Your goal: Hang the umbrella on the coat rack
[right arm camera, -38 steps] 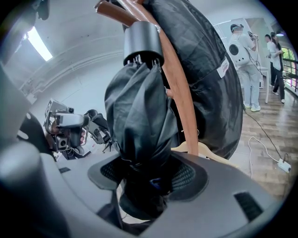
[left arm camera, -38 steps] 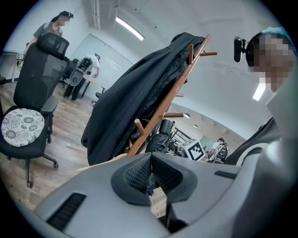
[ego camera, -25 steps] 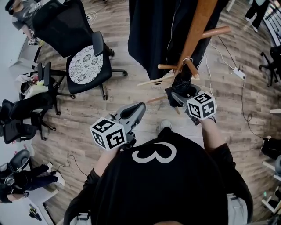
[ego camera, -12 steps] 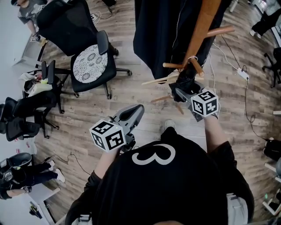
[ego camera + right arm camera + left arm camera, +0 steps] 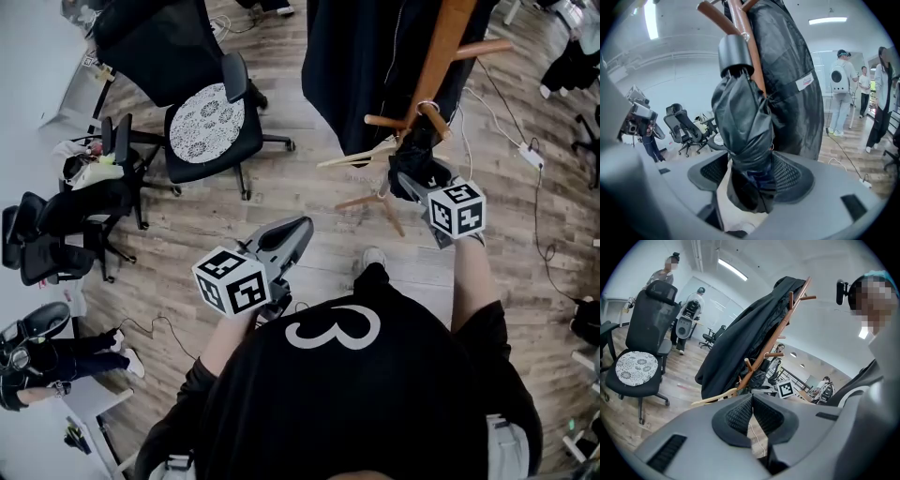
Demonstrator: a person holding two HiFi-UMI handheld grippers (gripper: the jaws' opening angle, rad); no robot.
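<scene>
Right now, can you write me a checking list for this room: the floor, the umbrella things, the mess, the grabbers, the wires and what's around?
Surface: wood plank floor.
Job's things: folded black umbrella upright against the coat rack; its strap loop seems to sit over a peg.
Clutter: black coat and wooden hanger on the rack.
Grippers: right gripper shut on the umbrella; left gripper shut, nothing in it, away from the rack.
Cables: a corded white power strip on the floor beside the rack.
Surroundings: office chair with a patterned cushion, other chairs, a person at the lower left of the head view.
</scene>
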